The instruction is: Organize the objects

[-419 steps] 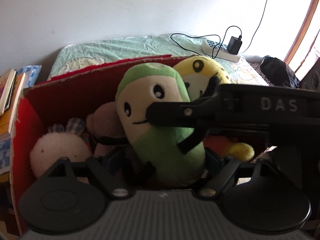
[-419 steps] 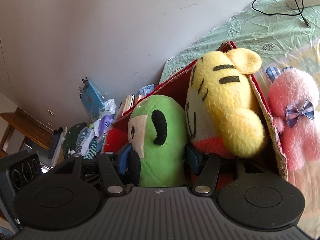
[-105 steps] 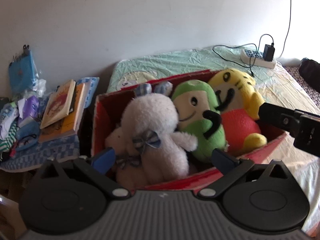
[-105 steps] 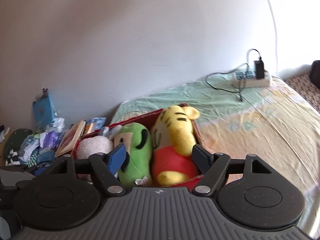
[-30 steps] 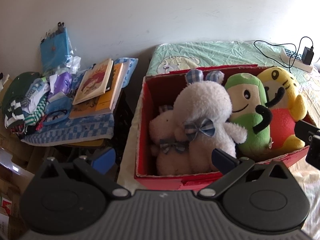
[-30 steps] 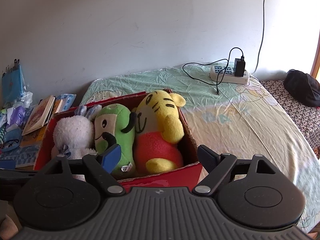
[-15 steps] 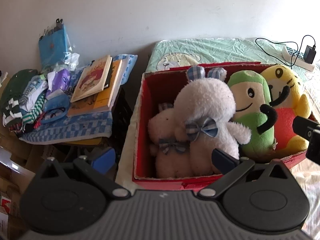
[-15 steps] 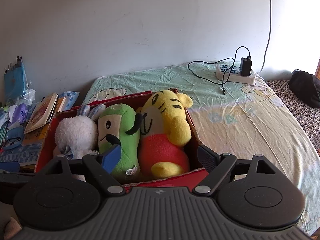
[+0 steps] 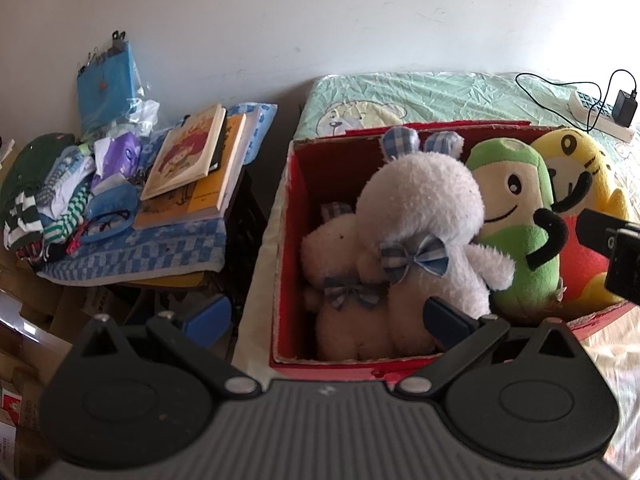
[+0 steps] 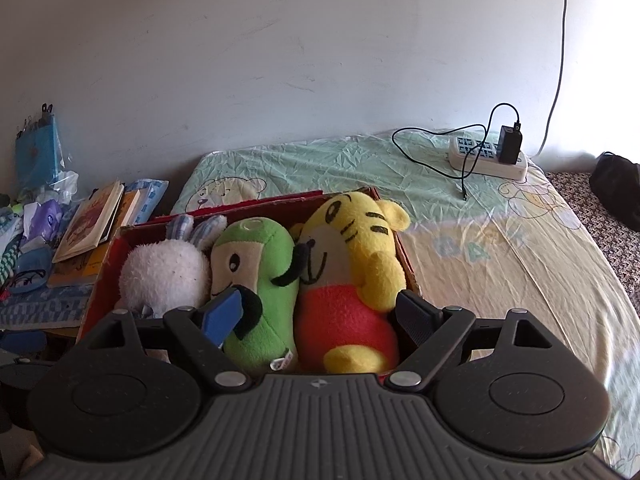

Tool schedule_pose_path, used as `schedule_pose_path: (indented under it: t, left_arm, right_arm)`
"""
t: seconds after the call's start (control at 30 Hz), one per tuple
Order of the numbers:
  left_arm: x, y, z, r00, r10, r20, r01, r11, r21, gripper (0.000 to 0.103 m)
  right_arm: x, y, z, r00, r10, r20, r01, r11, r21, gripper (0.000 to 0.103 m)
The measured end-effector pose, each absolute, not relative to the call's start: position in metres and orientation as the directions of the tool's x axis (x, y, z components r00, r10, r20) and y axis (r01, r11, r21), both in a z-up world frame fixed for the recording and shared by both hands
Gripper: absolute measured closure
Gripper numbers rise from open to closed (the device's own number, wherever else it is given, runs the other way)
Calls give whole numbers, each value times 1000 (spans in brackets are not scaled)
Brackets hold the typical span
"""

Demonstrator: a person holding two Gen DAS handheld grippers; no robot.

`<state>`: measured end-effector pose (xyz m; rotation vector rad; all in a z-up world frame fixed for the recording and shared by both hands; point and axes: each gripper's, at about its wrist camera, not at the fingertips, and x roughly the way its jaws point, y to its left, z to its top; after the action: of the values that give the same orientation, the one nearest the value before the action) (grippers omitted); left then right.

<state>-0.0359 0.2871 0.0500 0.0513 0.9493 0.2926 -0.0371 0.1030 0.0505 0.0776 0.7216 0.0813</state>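
Observation:
A red cardboard box [image 9: 282, 280] [image 10: 100, 280] sits on the bed and holds several plush toys. A white bunny [image 9: 420, 208] [image 10: 162, 276] with a checked bow lies over a second pale bunny [image 9: 340, 248]. Beside them stand a green plush [image 9: 516, 216] [image 10: 256, 276] and a yellow tiger in red [image 9: 576, 184] [image 10: 352, 264]. My left gripper [image 9: 324, 320] is open in front of the box's left corner, holding nothing. My right gripper [image 10: 318, 314] is open in front of the green plush and the tiger, empty. Its black body [image 9: 616, 248] shows at the right edge of the left wrist view.
A side table [image 9: 132, 256] left of the box carries books [image 9: 188, 156], clothes and a blue packet [image 9: 106, 84]. On the bed [image 10: 500, 248] a power strip [image 10: 486, 156] with charger and cable lies near the wall. A dark bag [image 10: 618, 184] sits far right.
Both grippers stayed open and drew slightly nearer the box, so the toys look a bit larger. The toys have not moved.

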Motion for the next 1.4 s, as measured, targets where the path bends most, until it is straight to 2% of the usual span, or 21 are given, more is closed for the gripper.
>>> schedule_pose_path:
  t: [1.4]
  left_arm:
    - [-36,293,45,552,240,-798,-224,965,135,0]
  right_arm:
    - [-32,119,47,734,77,-675,-73,997,35,16]
